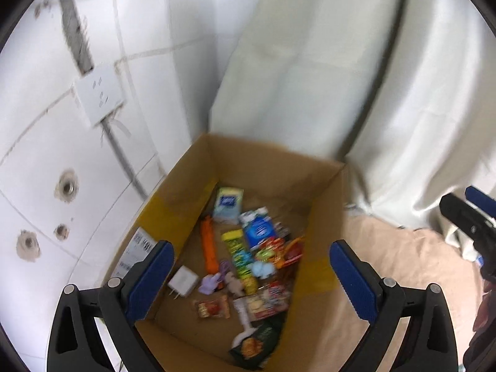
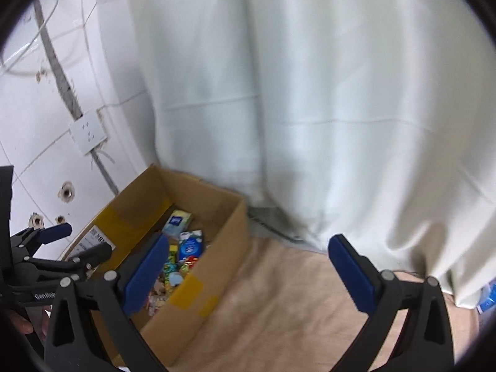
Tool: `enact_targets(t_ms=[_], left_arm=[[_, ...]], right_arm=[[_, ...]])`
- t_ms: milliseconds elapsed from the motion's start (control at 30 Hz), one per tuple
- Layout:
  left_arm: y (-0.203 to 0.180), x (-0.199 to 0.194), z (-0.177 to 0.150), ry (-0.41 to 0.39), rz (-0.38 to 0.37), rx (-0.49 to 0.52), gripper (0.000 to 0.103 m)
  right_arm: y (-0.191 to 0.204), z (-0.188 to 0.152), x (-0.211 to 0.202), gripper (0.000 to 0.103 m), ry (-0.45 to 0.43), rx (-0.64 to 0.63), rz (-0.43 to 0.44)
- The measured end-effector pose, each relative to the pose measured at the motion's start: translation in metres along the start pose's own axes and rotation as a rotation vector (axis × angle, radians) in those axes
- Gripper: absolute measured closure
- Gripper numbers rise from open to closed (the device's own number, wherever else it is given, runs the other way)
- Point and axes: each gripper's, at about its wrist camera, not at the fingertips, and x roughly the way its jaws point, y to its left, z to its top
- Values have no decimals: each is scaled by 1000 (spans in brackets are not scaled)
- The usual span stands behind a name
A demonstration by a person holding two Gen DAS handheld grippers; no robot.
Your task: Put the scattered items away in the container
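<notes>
- Left gripper [image 1: 251, 279], black frame with blue ridged pads: jaws spread wide and empty, poised above the open brown cardboard box [image 1: 322, 204].
- Right gripper [image 2: 248, 274], same build: jaws likewise wide apart, holding nothing, over the beige cloth surface [image 2: 279, 303] to the right of the box [image 2: 214, 263].
- Box contents, near end: dark green snack packet [image 1: 254, 342], red sachet [image 1: 213, 307], white plug adapter [image 1: 183, 281], small lilac figure [image 1: 210, 282].
- Box contents, middle: orange ridged stick [image 1: 208, 248] along the left wall, yellow-green wrapped bar [image 1: 240, 254], pale blue toy [image 1: 263, 269], red-orange wrappers [image 1: 286, 248] toward the right wall.
- Box contents, far end: blue-and-white tissue pack [image 1: 259, 228], pale green-blue tissue pack [image 1: 228, 206]. Motion blur hides finer detail.
- Box exterior: yellow tape patches and a white printed label [image 1: 139, 248] on the left wall.
- Behind the box: white pleated curtain [image 2: 310, 93] hanging to the cloth.
- Left of the box: white tiled wall [image 1: 37, 155] with drilled holes, a white socket plate [image 1: 99, 93] and a chased grey channel.
</notes>
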Motion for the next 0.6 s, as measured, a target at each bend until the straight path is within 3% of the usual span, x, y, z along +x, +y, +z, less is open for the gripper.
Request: enact_targets(t_ms=[233, 367, 600], left_arm=[[-81, -39, 14, -82, -83, 126, 2], [-124, -45, 11, -82, -150, 164, 2], [-181, -47, -11, -81, -191, 250, 2]], right_arm=[[-59, -11, -63, 0, -34, 69, -121], [-93, -25, -93, 0, -44, 90, -206], [-141, -66, -128, 0, -29, 175, -315]])
